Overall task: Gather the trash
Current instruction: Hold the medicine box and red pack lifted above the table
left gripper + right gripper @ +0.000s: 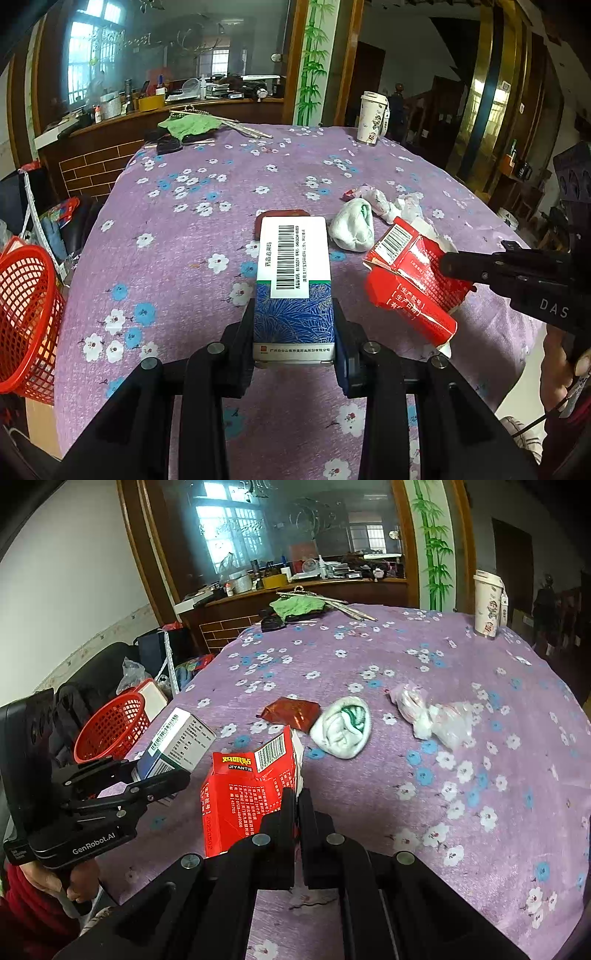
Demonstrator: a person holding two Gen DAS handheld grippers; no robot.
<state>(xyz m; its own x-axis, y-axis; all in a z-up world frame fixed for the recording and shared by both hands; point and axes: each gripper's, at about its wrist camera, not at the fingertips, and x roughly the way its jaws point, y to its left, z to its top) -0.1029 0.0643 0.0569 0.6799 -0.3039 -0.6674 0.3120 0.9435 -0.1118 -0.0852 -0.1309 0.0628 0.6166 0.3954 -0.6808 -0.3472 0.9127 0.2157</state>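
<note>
At the far left, off the table's edge, a red mesh basket [26, 317] stands beside the purple flowered tablecloth [192, 229]. Right of it, the left gripper [294, 332] holds a blue-and-white medicine box [293, 280] above the cloth; its jaws stand partly apart and press on the box's two sides, the barcode face turned up. In the right wrist view this same box [177, 744] sits near the basket [110, 727], with a hand [55, 882] gripping the tool's handle below.

Just beyond the box, a flat dark red wrapper [291, 712] lies on the cloth. Right of that rests a rolled white and green bundle [341, 727], and farther right a heap of crumpled white plastic wrappers [432, 714].

Nearer, the right gripper [297, 812] has its jaws closed almost together, pinching the torn edge of a flattened red carton [243, 794] held off the table. From the left wrist view the carton [410, 288] hangs to the right of the medicine box, apart from it.

At the far right corner a lidded paper cup [372, 118] stands upright, and at the far left end lies a green cloth [190, 125].
</note>
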